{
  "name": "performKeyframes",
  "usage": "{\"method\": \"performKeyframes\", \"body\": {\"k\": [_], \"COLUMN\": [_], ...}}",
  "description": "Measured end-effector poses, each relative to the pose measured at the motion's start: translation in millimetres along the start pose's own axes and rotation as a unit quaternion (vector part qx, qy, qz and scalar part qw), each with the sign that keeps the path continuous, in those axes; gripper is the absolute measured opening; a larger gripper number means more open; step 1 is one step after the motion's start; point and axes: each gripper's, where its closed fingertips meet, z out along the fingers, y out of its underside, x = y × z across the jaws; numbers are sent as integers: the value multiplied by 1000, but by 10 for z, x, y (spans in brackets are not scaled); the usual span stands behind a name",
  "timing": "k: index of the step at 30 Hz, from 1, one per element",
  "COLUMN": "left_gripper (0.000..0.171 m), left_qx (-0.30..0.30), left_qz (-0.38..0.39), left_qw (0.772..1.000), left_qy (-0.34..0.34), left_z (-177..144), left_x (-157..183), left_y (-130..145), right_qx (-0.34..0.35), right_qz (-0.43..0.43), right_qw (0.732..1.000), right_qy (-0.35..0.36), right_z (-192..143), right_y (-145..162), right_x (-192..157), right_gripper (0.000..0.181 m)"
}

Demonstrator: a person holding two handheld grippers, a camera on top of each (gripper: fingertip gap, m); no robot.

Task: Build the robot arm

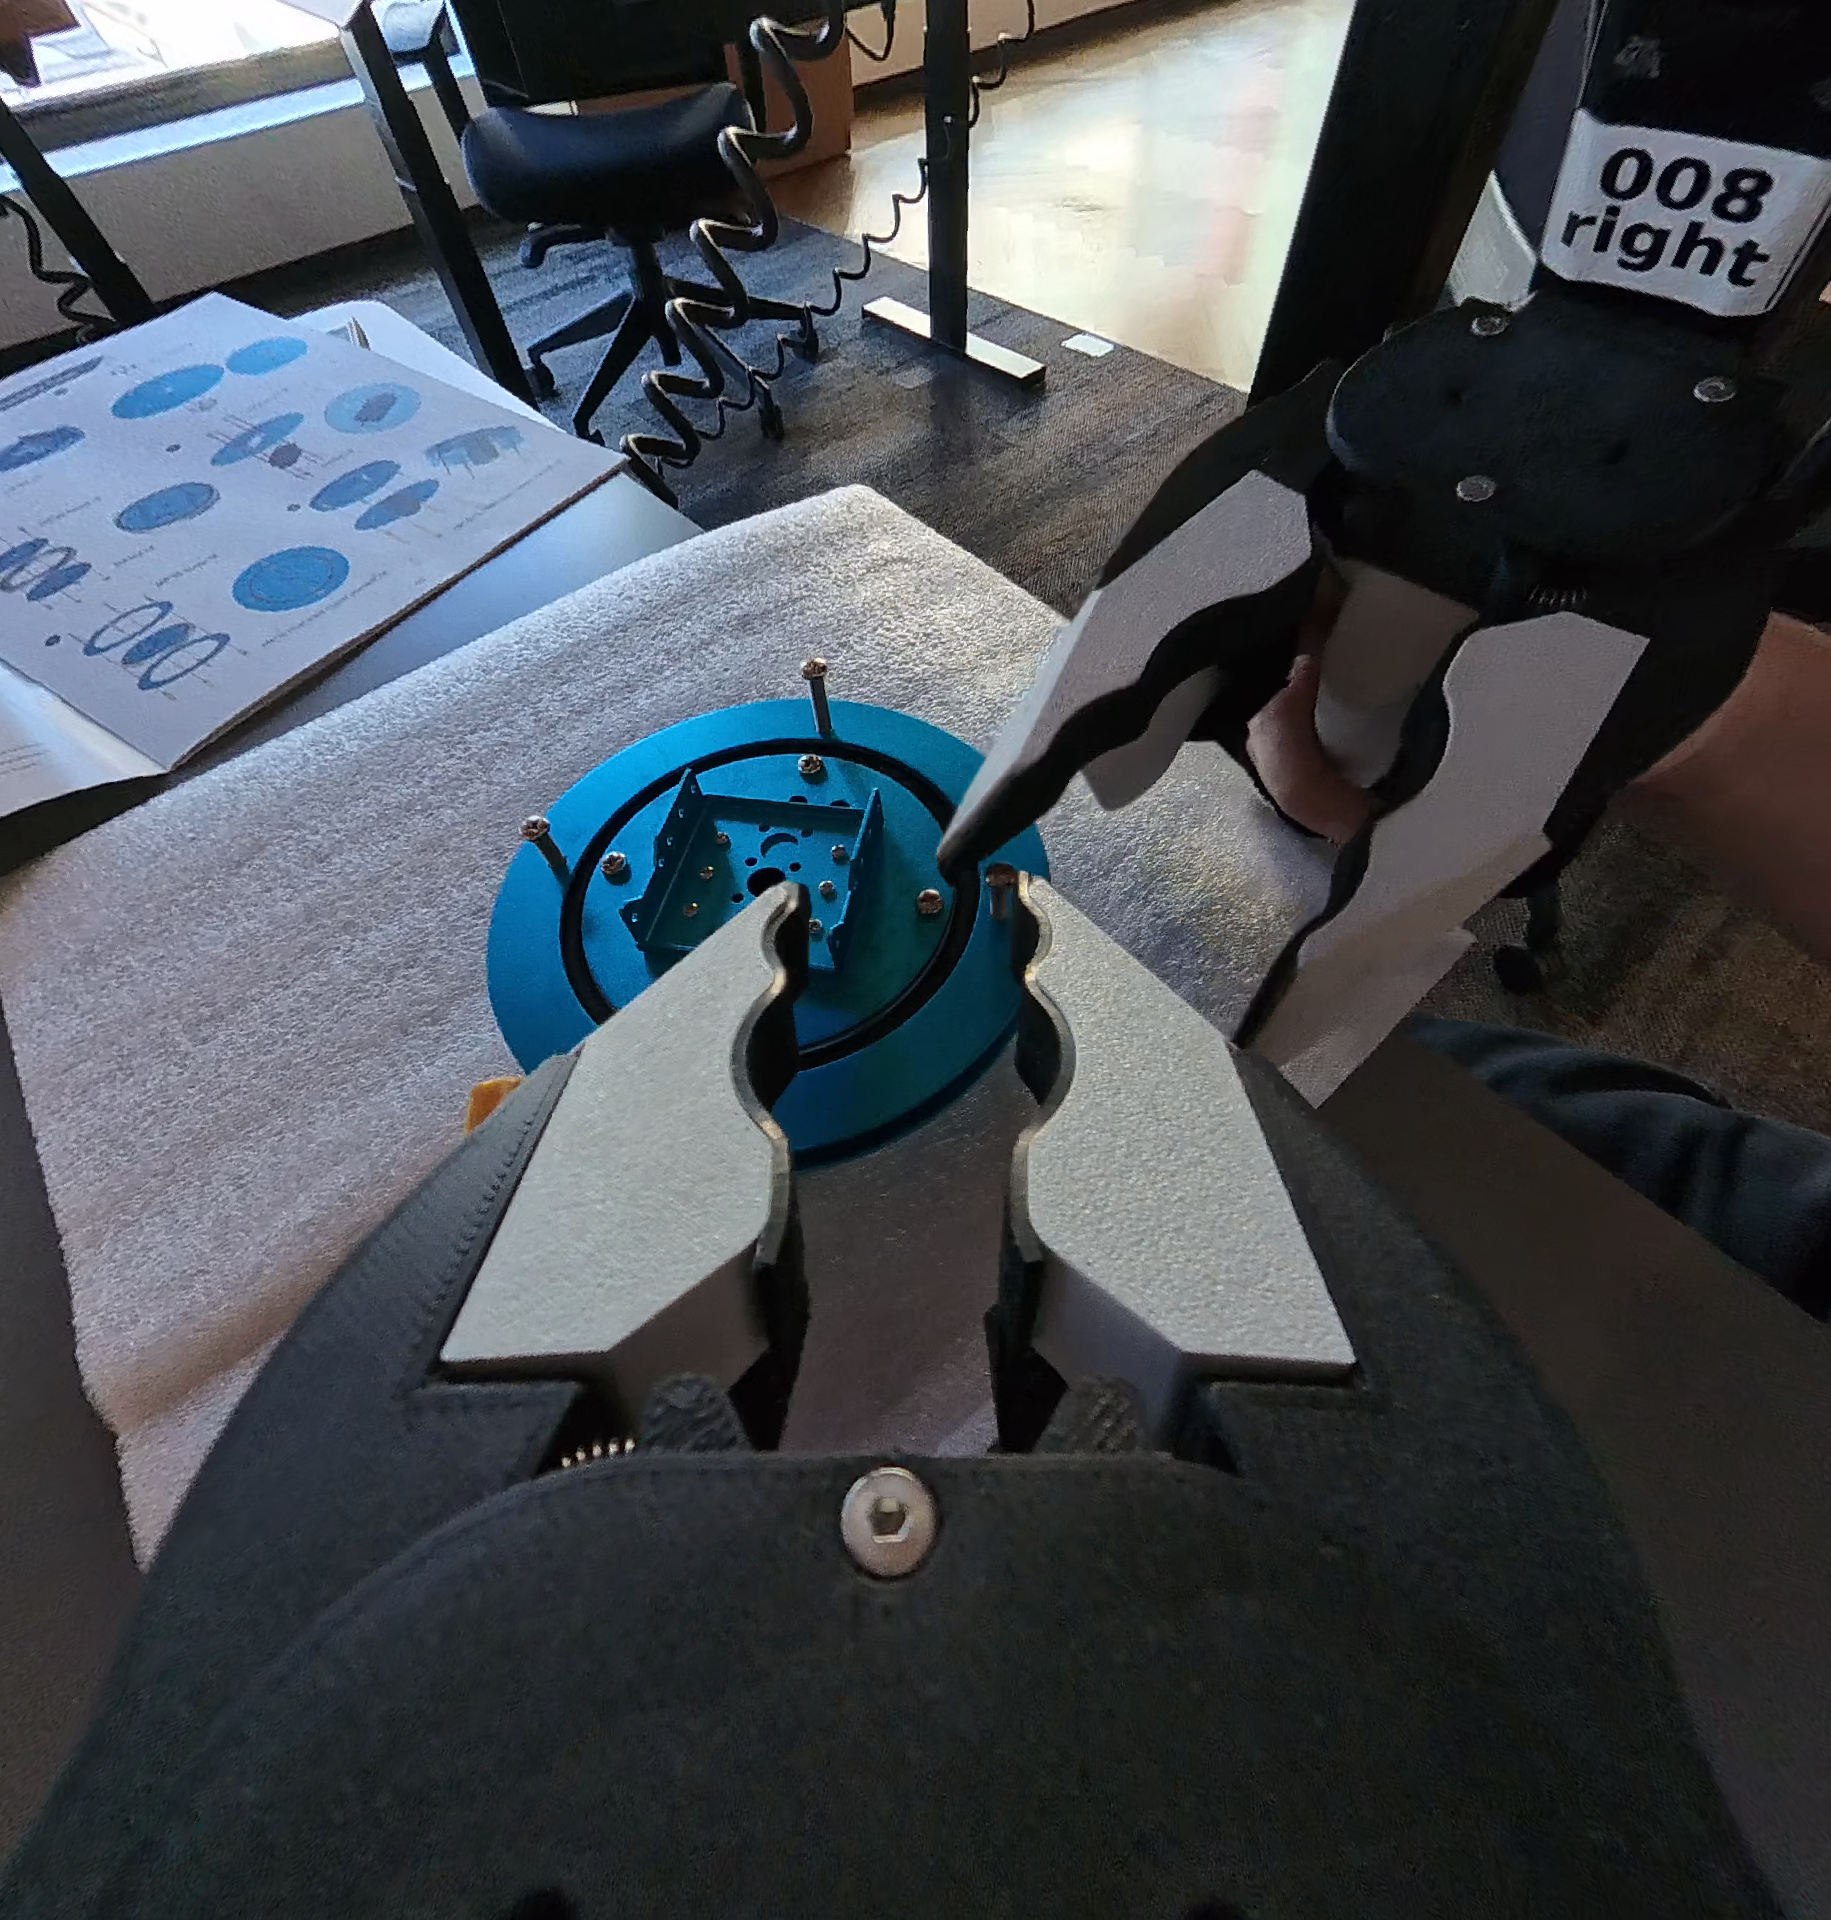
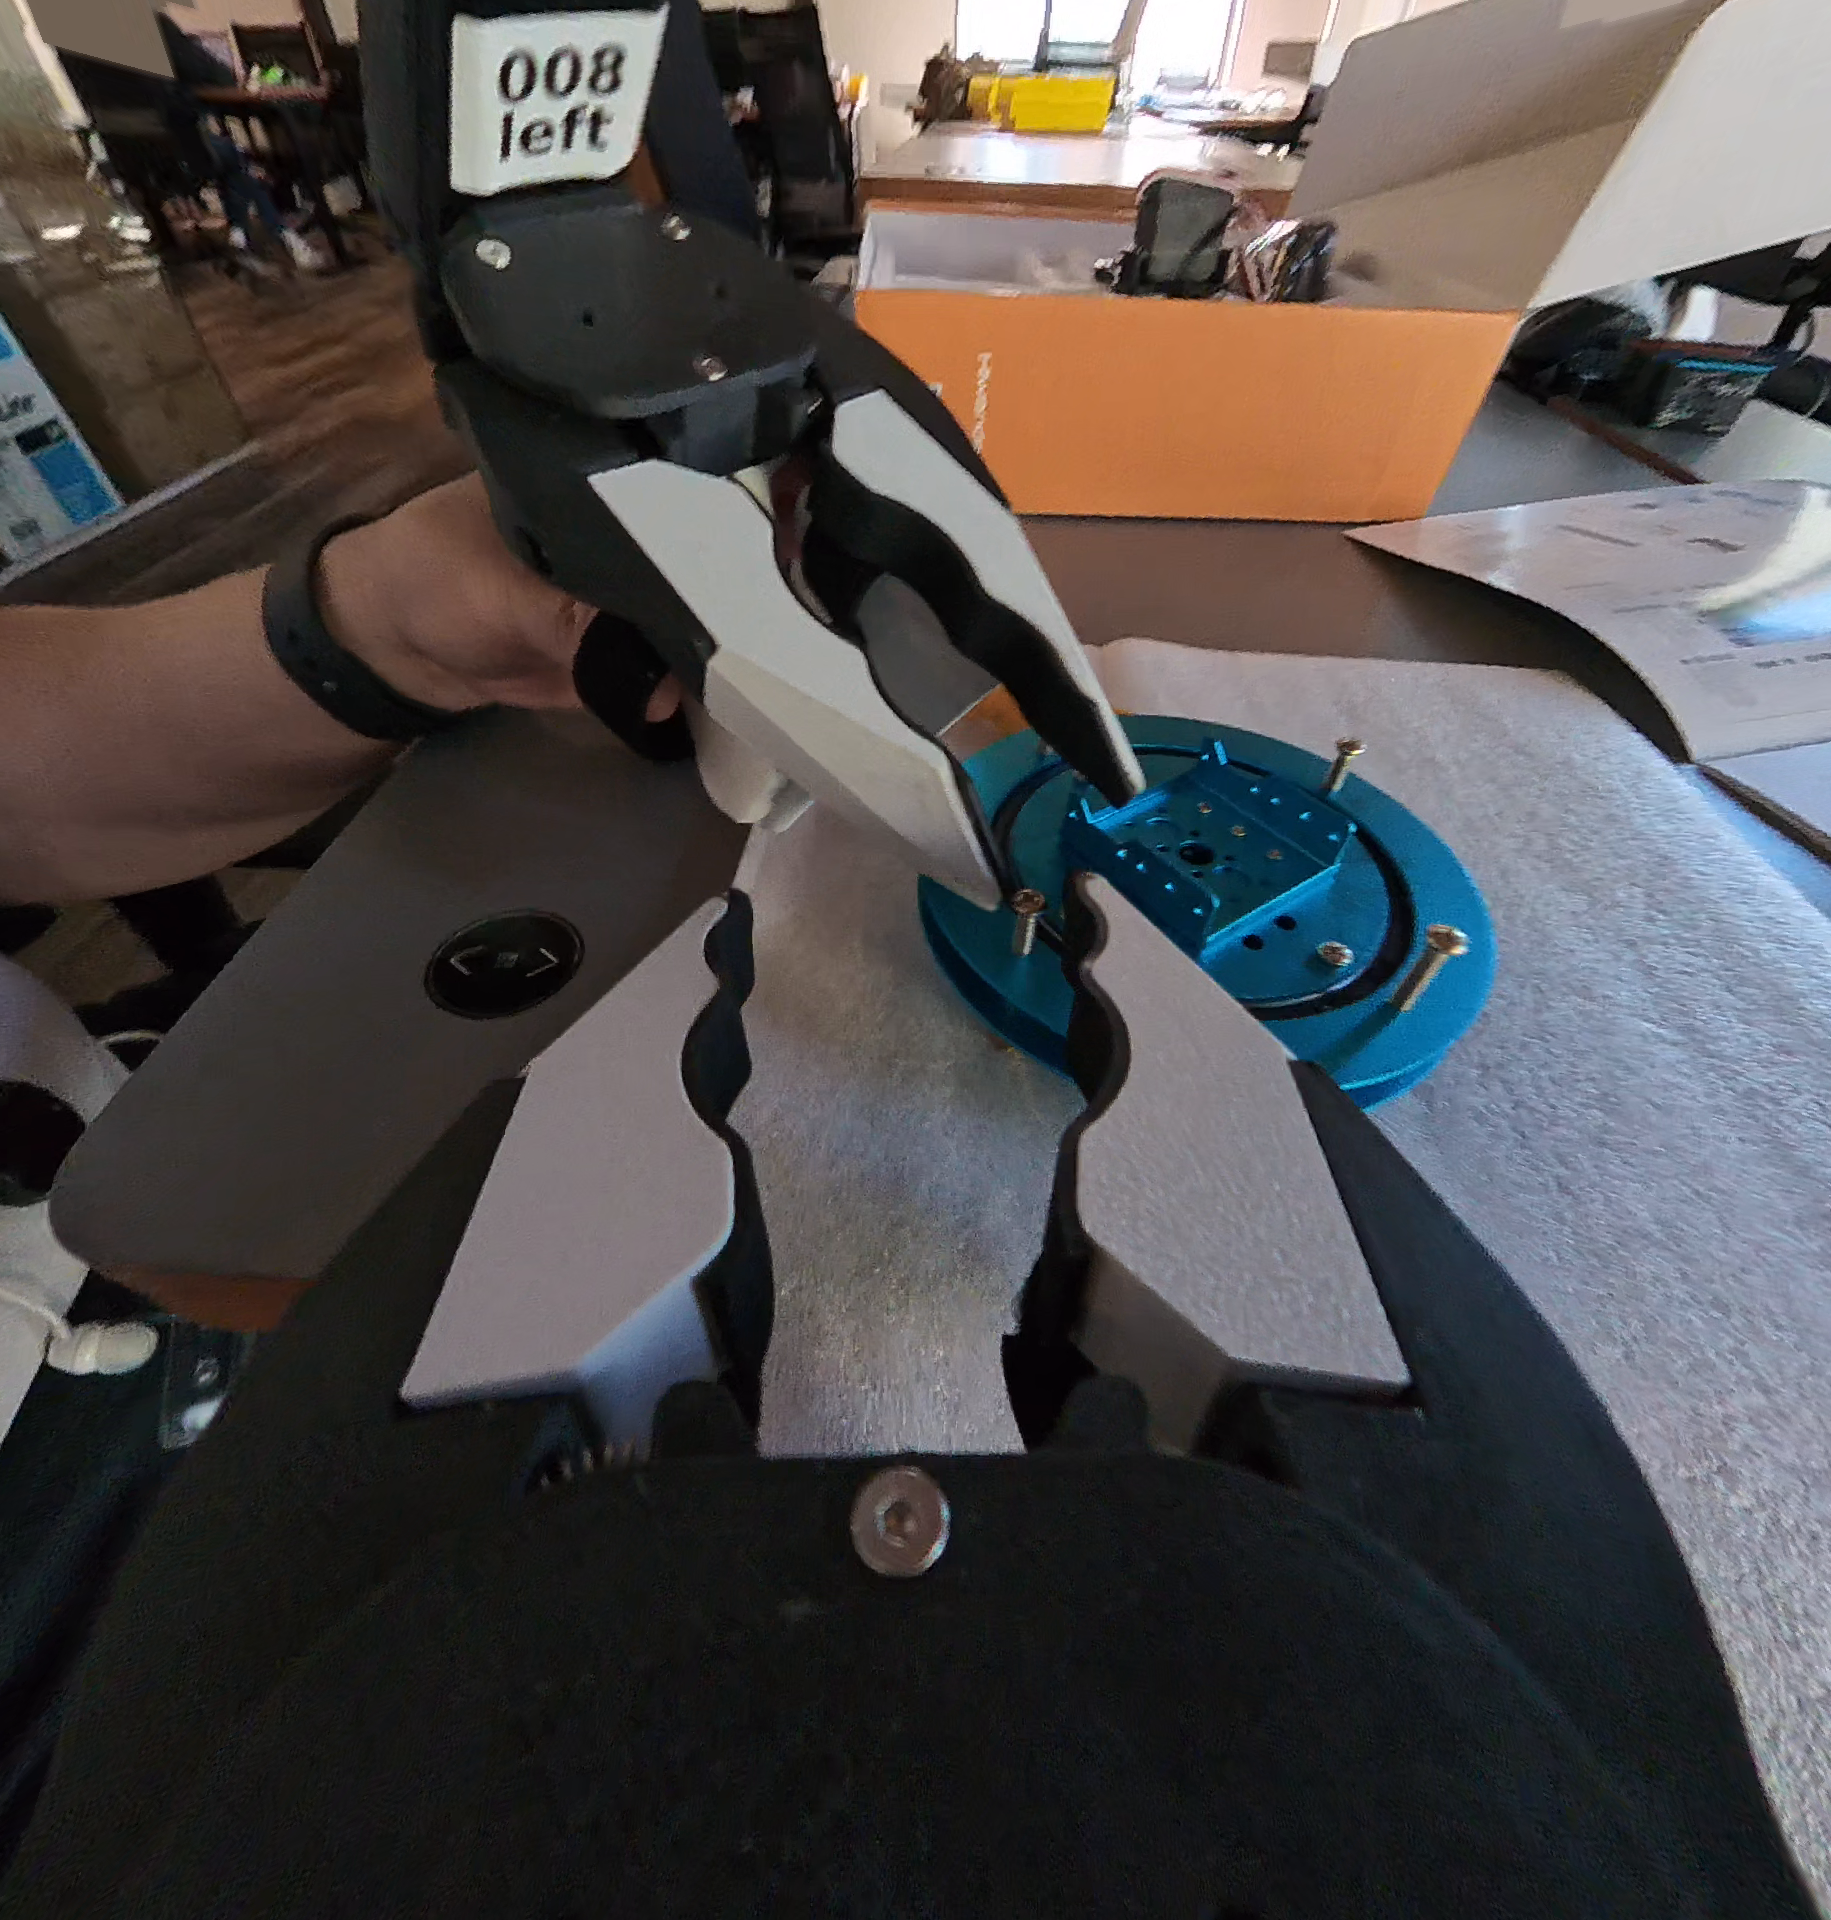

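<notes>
Blue disc (image 1: 537, 966) lies on the white foam sheet (image 1: 267, 935); from the left wrist view the left gripper (image 1: 906, 904) hangs over its near rim, fingers apart and empty, hiding the bracket's (image 1: 755, 842) front, while the right gripper (image 1: 1098, 935) slants in with one tip beside a screw (image 1: 999, 888). Switching to the right wrist view, the right gripper (image 2: 906, 899) gapes empty beside the disc (image 2: 1430, 997), and the left gripper (image 2: 1062, 831), gripped by a bare hand (image 2: 454, 634), dips onto the bracket (image 2: 1217, 842), covering the disc's far-left edge.

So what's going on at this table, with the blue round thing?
A person holds a hand-held gripper in each hand over a blue disc assembly lying on a white foam sheet. The left hand-held gripper and right hand-held gripper are both open, their tips close around one upright screw at the disc's edge. Other screws stand around the rim, and an open instruction booklet lies beside.
</notes>
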Motion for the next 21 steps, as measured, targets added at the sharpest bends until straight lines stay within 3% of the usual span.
{"method": "performKeyframes", "body": {"k": [4, 5, 6, 11, 21], "left_gripper": [43, 41, 27, 40, 44], "left_qx": [-7, -7, -11, 3, -19], "left_qz": [-4, -6, -4, 3, -8], "left_qw": [1000, 1000, 1000, 1000, 1000], "left_qy": [-2, -5, -20, 6, -6], "left_z": [13, 8, 0, -18, 19], "left_x": [-24, -37, -90, 12, -55], "left_y": [20, 23, 38, 0, 59], "right_qx": [1, 4, 6, 24, -1], "right_qz": [1, 3, 5, 16, -3], "right_qw": [1000, 1000, 1000, 1000, 1000], "right_qy": [-4, -2, -1, 9, 5], "right_z": [-25, -45, -64, -96, -70], "right_y": [15, 18, 20, -18, 24], "right_x": [-27, -23, -26, 31, -21], "right_gripper": [56, 54, 52, 55, 54]}}
